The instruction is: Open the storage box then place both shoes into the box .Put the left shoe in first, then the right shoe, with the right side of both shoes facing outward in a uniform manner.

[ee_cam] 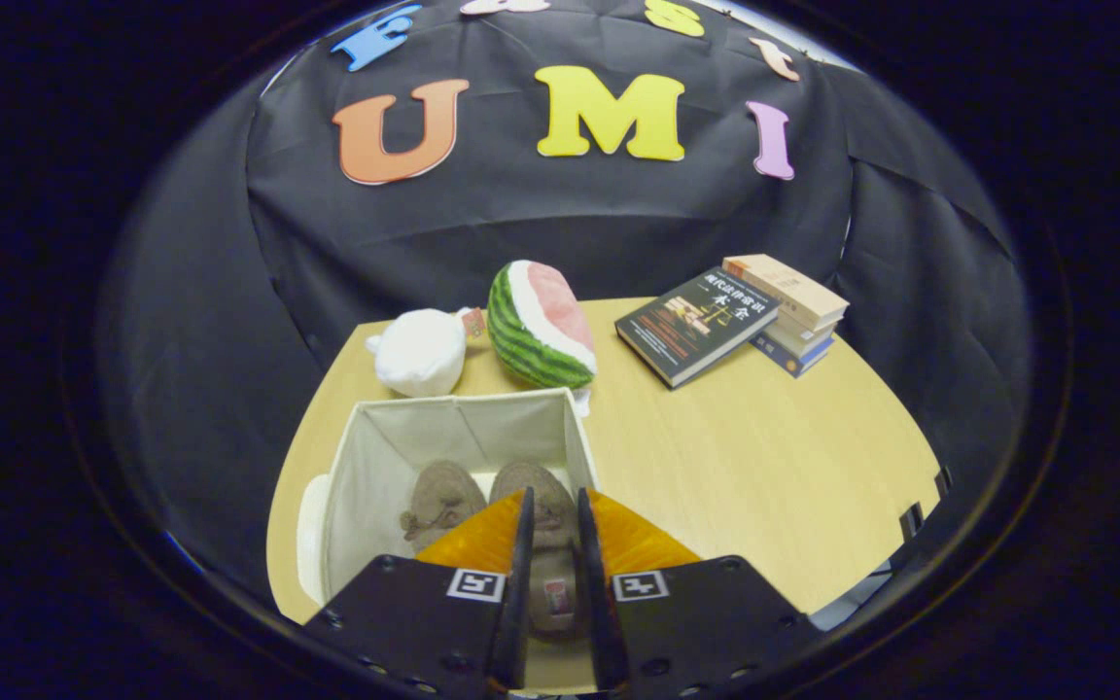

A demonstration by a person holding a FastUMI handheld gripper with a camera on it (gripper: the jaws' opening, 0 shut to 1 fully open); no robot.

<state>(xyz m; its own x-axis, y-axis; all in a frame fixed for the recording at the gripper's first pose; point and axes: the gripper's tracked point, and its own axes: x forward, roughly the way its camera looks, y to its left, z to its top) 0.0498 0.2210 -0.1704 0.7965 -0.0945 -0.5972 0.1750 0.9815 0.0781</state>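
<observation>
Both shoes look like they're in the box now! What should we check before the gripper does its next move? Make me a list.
1. Storage box open: ok, no lid over it.
2. Left shoe in the box: ok, lying on the bottom.
3. Right shoe in the box: ok, beside the other.
4. Gripper let go: cannot tell; the shoe sits between the fingers, with a narrow gap.
5. Right sides facing outward: cannot tell from above.
6. Way out clear: ok; watermelon toy and books lie beyond the box.
</observation>
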